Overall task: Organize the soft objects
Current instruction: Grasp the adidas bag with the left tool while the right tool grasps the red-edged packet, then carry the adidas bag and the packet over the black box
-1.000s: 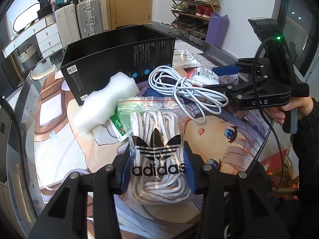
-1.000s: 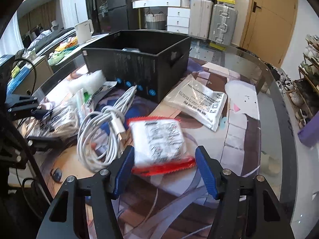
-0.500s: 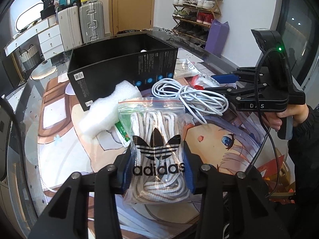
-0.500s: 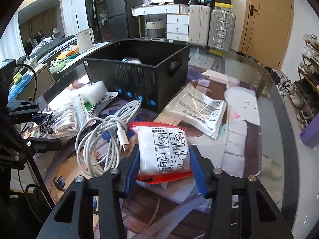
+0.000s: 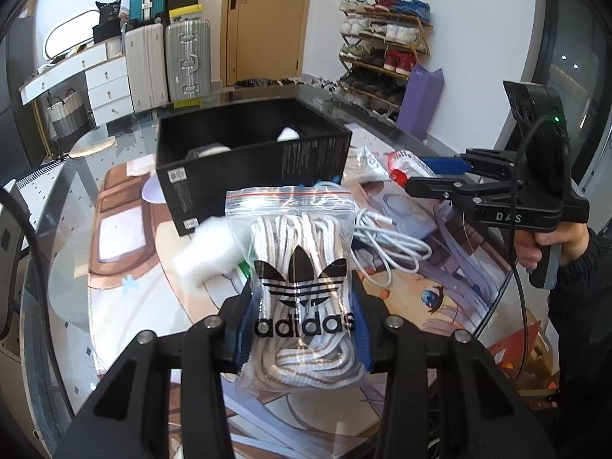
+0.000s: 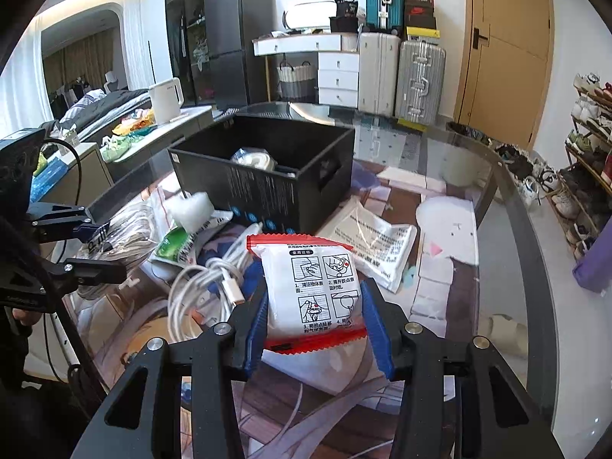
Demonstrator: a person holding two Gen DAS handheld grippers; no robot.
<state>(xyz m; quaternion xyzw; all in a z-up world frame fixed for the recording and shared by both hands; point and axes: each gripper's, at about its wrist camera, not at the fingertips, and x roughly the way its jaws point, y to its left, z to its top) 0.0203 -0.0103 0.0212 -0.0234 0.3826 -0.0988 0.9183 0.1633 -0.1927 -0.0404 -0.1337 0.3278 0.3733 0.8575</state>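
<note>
My left gripper (image 5: 302,329) is shut on a clear zip bag of white laces with an adidas logo (image 5: 298,267) and holds it above the table. My right gripper (image 6: 317,329) is shut on a white and red packet with printed instructions (image 6: 313,290), also lifted off the table; it shows at the right in the left wrist view (image 5: 405,162). The open black box (image 5: 248,160) stands behind on the table and holds white items (image 6: 252,158).
On the printed table mat lie a coiled white cable (image 6: 206,287), a white foam piece (image 5: 210,248), a green and white packet (image 6: 176,246) and a flat white pouch (image 6: 375,241). The glass table edge (image 6: 528,267) curves at the right.
Both grippers have risen with their loads. The right gripper closed on the packet and lifted it. The black box now shows its inside.
</note>
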